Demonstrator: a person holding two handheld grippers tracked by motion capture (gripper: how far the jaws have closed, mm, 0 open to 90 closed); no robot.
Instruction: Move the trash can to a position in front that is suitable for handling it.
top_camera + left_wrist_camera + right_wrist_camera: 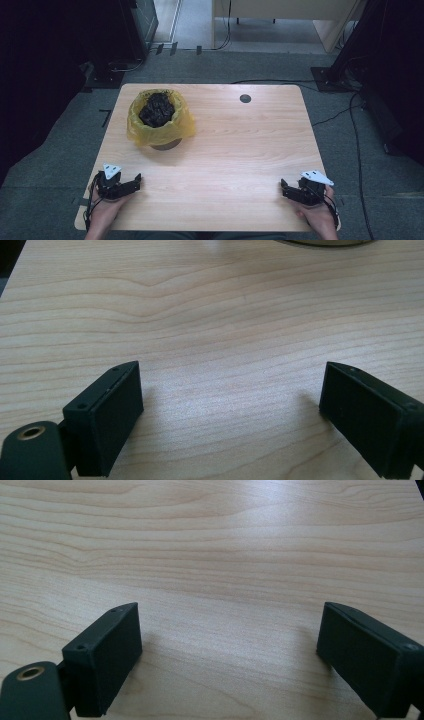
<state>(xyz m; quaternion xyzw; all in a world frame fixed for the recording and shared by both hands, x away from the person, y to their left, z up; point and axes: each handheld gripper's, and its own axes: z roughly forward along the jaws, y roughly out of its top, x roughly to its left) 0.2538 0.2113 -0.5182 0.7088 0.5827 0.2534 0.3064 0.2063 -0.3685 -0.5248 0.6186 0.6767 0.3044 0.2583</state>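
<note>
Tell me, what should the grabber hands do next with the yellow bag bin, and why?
Probably the left gripper should move forward toward the yellow bag lining the small bin. Both it and the right gripper rest open and empty at the near table edge, and the bag, full of dark stuff, stands nearer the left one.

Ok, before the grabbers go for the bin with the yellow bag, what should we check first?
1. Left gripper open: ok, jaws stand wide apart with nothing between them.
2. Right gripper open: ok, jaws wide apart and empty too.
3. Bin upright: ok, it stands on the table, toward the far left.
4. Yellow bag over the rim: ok, folded down all round as far as the high view shows.
5. Dark stuff inside the bag: ok, heaped but not spilled.
6. Bag loose enough to lift: cannot tell.
</note>
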